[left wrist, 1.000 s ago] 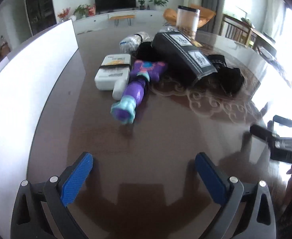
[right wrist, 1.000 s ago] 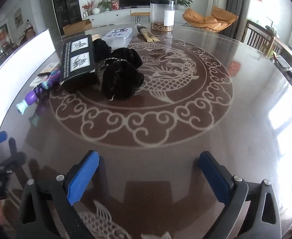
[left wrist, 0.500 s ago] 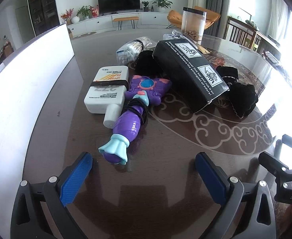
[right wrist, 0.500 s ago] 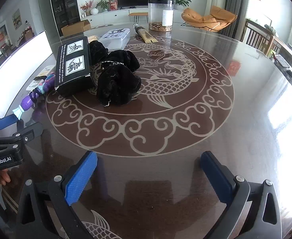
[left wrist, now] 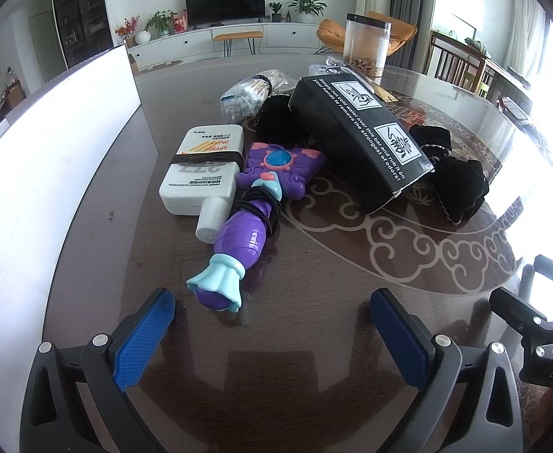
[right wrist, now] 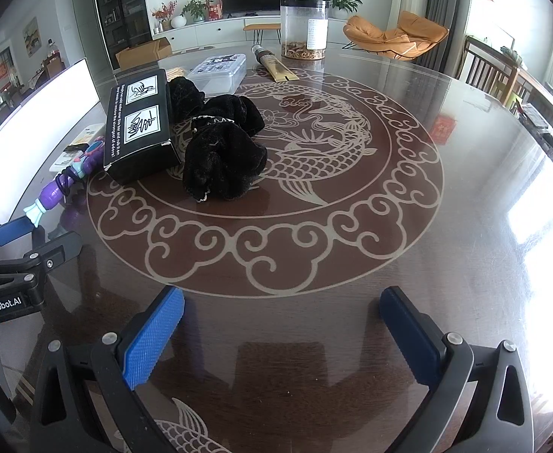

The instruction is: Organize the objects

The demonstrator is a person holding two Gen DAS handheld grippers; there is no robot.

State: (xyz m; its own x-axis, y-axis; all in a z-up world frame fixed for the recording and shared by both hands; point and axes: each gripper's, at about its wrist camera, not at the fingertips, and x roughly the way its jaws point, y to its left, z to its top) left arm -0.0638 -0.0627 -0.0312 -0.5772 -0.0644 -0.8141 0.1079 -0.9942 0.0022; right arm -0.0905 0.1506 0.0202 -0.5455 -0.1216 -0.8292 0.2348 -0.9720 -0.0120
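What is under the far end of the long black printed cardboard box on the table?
The black cardboard box leans on a black fuzzy fabric piece, lifting its far end. Whatever else lies beneath is hidden by the box.

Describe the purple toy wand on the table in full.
The purple toy wand looks like glossy plastic: a butterfly-shaped head with pink trim and a blue round gem, a bulbous purple handle, and a flared light-blue end. Black elastic bands are wound around its neck. It lies flat beside the white sunscreen bottle, touching it, flared end toward the open left gripper.
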